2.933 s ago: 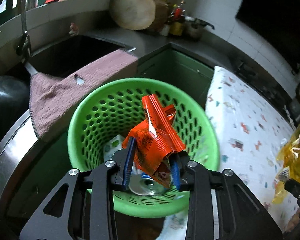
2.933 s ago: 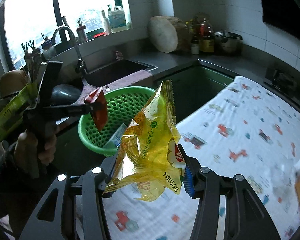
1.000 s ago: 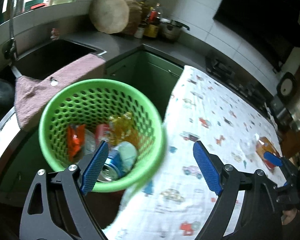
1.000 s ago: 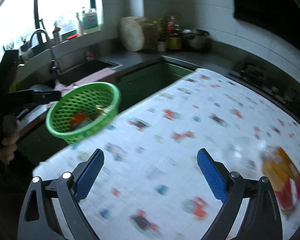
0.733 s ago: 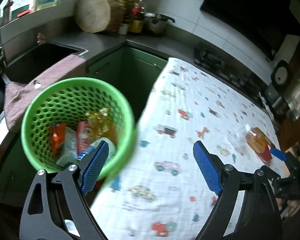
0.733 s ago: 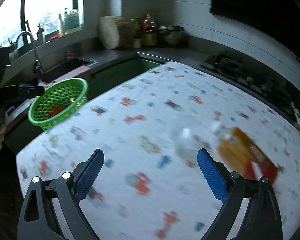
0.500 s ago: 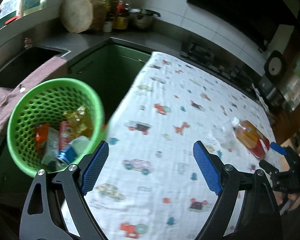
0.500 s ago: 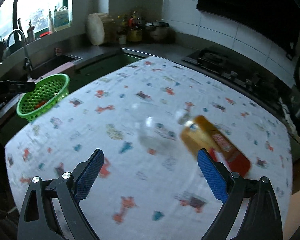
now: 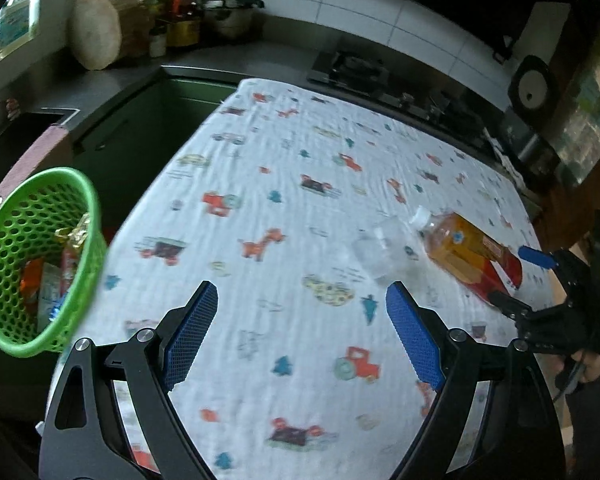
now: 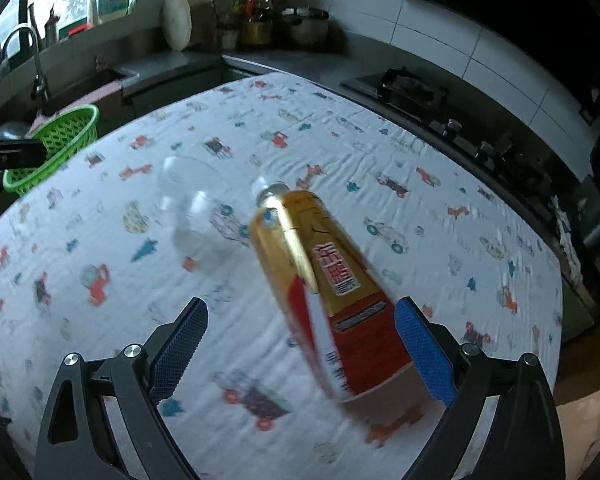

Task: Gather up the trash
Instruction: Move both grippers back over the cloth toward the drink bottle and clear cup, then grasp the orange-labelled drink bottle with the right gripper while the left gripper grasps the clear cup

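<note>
bare cloth (image 9: 284,184), bottles (image 10: 324,280) obstructing right

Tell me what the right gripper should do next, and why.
Probably ease the right gripper forward and close on the tea bottle. Both grippers are open and empty, and the bottle lies on the tablecloth between its fingers, not yet touched.

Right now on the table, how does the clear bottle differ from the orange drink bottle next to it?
The clear bottle looks empty and unlabelled; the orange drink bottle holds amber liquid and wears a red and gold label. The clear one looks shorter than the orange one. Both lie on their sides on the printed tablecloth, side by side.
</note>
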The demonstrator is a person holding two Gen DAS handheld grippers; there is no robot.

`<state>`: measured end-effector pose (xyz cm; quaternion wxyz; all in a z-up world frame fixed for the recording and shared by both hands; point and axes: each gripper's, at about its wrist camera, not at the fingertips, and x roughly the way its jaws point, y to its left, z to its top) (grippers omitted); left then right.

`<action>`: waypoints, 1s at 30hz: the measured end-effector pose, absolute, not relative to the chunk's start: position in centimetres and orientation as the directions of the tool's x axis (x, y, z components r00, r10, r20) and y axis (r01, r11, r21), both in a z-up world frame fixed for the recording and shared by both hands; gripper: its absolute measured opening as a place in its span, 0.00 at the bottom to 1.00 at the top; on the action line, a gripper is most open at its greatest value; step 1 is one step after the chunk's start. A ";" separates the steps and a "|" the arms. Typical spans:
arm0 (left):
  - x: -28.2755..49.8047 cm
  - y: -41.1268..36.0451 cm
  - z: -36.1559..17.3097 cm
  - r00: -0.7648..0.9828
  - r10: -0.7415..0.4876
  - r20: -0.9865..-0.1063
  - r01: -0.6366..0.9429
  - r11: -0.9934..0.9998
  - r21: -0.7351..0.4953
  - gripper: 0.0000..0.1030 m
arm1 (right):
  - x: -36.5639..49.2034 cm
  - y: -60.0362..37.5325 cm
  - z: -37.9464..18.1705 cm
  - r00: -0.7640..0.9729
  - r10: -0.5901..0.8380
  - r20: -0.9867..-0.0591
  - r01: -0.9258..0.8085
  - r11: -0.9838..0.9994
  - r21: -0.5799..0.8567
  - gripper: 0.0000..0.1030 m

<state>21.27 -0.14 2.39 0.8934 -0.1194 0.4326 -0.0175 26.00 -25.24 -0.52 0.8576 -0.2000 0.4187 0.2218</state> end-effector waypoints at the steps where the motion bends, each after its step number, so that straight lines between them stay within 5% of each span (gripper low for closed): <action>1: 21.6 -0.7 2.3 0.621 -0.141 -0.771 -0.068 0.970 -0.232 0.83 | 26.5 -25.4 -0.7 0.541 0.216 -0.813 -0.563 0.811 -0.159 0.89; 12: 25.0 -4.0 0.4 0.576 -0.155 -0.802 -0.080 0.967 -0.244 0.83 | 30.1 -24.4 -2.7 0.483 0.210 -0.850 -0.645 0.742 -0.184 0.88; 21: 28.9 -5.8 -1.9 0.525 -0.197 -0.828 -0.124 0.945 -0.303 0.83 | 31.5 -23.8 -4.3 0.441 0.187 -0.878 -0.677 0.712 -0.188 0.73; 30: 32.0 -6.9 -4.3 0.475 -0.226 -0.850 -0.180 0.921 -0.345 0.83 | 31.4 -24.2 -4.3 0.422 0.181 -0.888 -0.671 0.721 -0.172 0.72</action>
